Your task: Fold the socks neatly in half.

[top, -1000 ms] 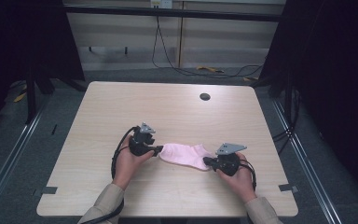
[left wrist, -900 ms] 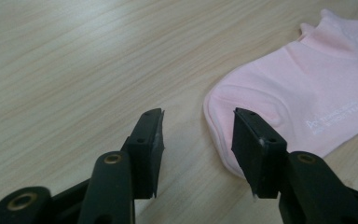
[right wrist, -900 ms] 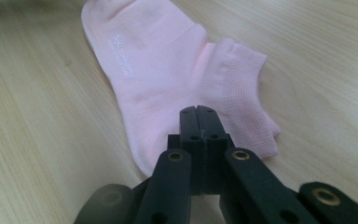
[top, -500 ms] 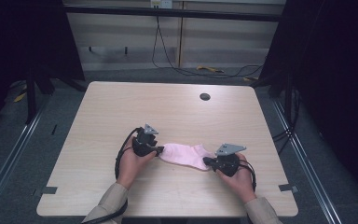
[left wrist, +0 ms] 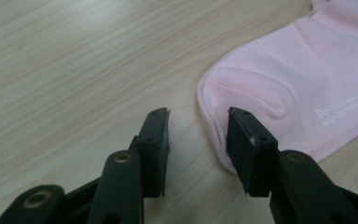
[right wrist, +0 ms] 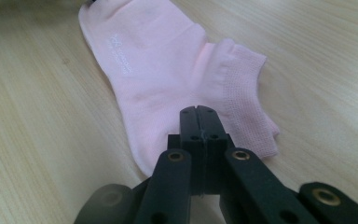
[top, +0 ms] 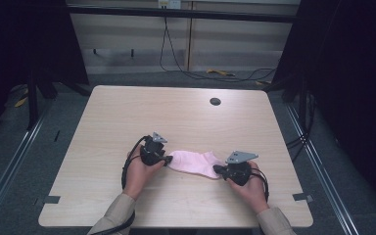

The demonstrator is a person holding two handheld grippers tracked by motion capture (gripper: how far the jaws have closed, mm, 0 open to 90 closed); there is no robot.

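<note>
Two beige sleeves are seen entering from the near edge of a pale wooden bench point(top: 127, 112), each hand holding a black tool. The right tool point(top: 217, 169) is held at the near right end of a pink sock point(top: 193, 162); in the right gripper view its jaws are pressed together with no gap between them, the sock's heel edge lying right at their tips point(right wrist: 198, 112), though whether cloth is pinched cannot be told. The sock is laid flat on the bench, stretched between the two tools, with small white lettering printed on its side. At its left end the left tool point(top: 168, 159) is set low over the wood; its jaws have just been closing and are stood partly apart, the rounded toe of the sock point(left wrist: 242, 93) touching one jaw while bare wood is seen in the gap between them. Farther back, a small dark round hole point(top: 215, 102) is seen near the far edge of the bench, and beyond it cables point(top: 215, 74) are trailed across the floor.
</note>
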